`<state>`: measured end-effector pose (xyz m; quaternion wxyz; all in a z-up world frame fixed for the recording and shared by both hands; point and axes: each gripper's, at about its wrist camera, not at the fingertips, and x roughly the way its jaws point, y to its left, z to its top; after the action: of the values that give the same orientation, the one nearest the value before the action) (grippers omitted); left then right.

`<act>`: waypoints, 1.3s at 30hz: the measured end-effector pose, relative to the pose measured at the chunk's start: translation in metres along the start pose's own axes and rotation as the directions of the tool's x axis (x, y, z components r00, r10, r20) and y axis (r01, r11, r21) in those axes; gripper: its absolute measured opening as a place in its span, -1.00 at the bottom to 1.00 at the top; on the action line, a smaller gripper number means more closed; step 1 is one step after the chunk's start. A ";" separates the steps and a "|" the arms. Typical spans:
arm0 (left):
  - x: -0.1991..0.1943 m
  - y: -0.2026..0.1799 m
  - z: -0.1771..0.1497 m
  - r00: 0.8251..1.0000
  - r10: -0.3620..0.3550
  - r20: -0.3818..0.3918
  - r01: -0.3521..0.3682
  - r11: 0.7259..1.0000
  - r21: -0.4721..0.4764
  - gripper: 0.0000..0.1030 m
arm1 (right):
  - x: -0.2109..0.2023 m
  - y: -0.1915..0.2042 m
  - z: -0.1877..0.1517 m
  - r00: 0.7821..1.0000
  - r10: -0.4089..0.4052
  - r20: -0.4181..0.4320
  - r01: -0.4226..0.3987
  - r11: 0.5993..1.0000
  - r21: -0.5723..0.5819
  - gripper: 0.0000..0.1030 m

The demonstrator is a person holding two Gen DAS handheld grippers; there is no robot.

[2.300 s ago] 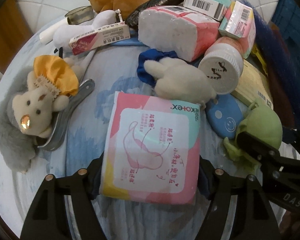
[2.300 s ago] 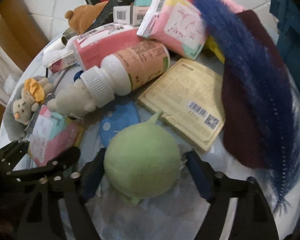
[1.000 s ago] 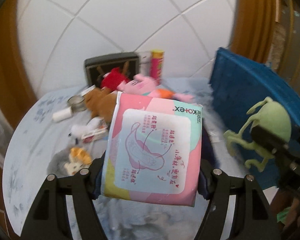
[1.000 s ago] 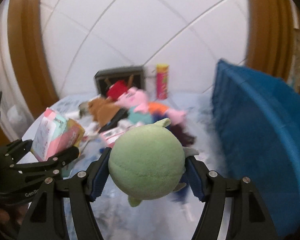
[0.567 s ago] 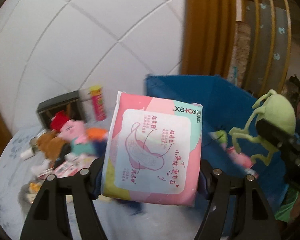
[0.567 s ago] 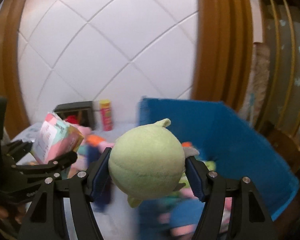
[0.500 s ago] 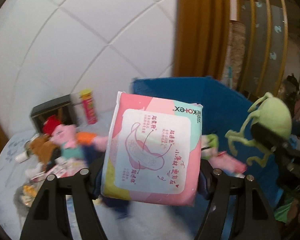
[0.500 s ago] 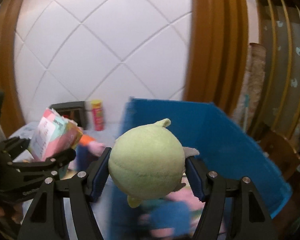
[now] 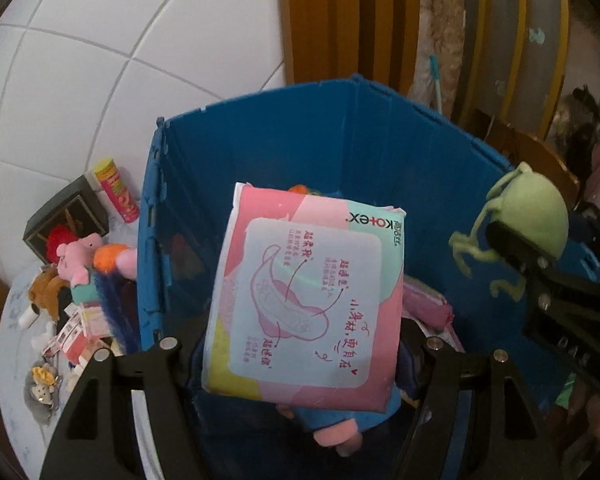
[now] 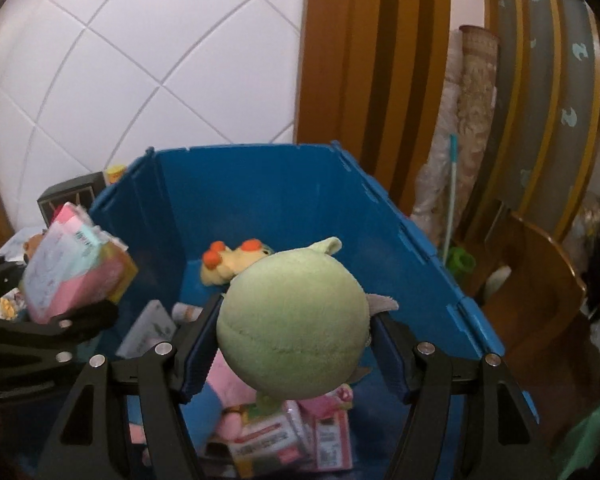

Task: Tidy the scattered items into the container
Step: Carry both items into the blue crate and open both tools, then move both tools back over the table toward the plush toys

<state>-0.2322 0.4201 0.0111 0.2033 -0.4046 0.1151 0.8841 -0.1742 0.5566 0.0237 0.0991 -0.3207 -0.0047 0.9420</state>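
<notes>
Grippers are both hovering above the open blue folding plastic crate (image 9: 340, 132), each gripping one item. The left gripper (image 9: 302, 344) is pinching a flat pink, mint and yellow soft-plastic pack of sanitary pads (image 9: 306, 292) between its two pads; the pack is standing upright between the fingers, printed face toward the camera, with the crate interior directly ahead of and below the fingertips. The right gripper (image 10: 296, 354) is clamping a round light-green plush toy (image 10: 294, 320) across its body, the blue finger pads (image 10: 198, 354) pressing on both sides; in the left wrist view the toy's thin green limbs are dangling to the left of that gripper. Beneath the right gripper, the crate floor is already holding a yellow plush with orange bumps (image 10: 232, 262), a grey-white flat packet (image 10: 150, 330), pink soft items and small red-and-white cartons (image 10: 292, 440). To the left of the left gripper, outside the crate wall, a pale cloth-covered table (image 9: 12, 344) is still carrying scattered items: a pink plush pig (image 9: 78, 258), a brown plush (image 9: 46, 292), a dark blue feathery plume (image 9: 114, 308), a black box (image 9: 66, 210) and a pink-and-yellow cylindrical tube (image 9: 116, 190).
</notes>
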 end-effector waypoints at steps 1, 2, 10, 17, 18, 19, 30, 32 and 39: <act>0.001 -0.001 -0.001 1.000 0.007 -0.006 -0.007 1.000 -0.002 0.36 | 0.003 -0.003 0.000 1.000 0.004 -0.008 -0.004 1.000 0.002 0.34; 0.001 -0.002 -0.001 1.000 0.012 -0.010 -0.012 1.000 0.000 0.36 | 0.005 -0.005 -0.001 1.000 0.010 -0.012 -0.010 1.000 0.003 0.34; 0.004 -0.007 0.003 1.000 0.030 0.005 -0.030 1.000 0.002 0.80 | 0.018 -0.013 0.005 1.000 0.006 -0.017 -0.006 1.000 -0.008 0.66; 0.006 -0.007 0.001 0.999 0.038 -0.003 -0.038 0.999 -0.011 0.81 | 0.014 -0.018 0.005 1.000 -0.007 -0.007 0.007 1.000 -0.005 0.80; 0.006 -0.006 0.001 0.999 0.038 -0.001 -0.038 0.999 -0.014 0.81 | 0.013 -0.018 0.005 1.000 -0.008 -0.008 0.008 1.000 -0.004 0.80; 0.004 -0.005 0.000 0.999 0.038 0.003 -0.038 0.999 -0.017 0.81 | 0.013 -0.019 0.004 1.000 -0.006 -0.008 0.006 1.000 -0.002 0.80; -0.022 0.014 -0.011 0.996 0.067 0.064 -0.063 0.996 -0.065 0.81 | 0.005 -0.005 0.004 1.000 0.030 -0.003 -0.030 1.000 -0.010 1.00; -0.030 0.023 -0.016 0.994 0.076 0.079 -0.070 0.994 -0.084 0.81 | 0.002 0.002 0.006 0.999 0.047 0.003 -0.047 0.999 -0.018 1.00; -0.061 0.066 -0.036 0.981 0.136 0.138 -0.113 0.980 -0.165 0.81 | -0.010 0.038 0.011 0.992 0.118 0.036 -0.116 0.992 -0.047 1.00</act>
<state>-0.2019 0.3313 0.0367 0.1231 -0.3443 0.0550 0.9291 -0.1799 0.5176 0.0359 0.0364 -0.3041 -0.0089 0.9519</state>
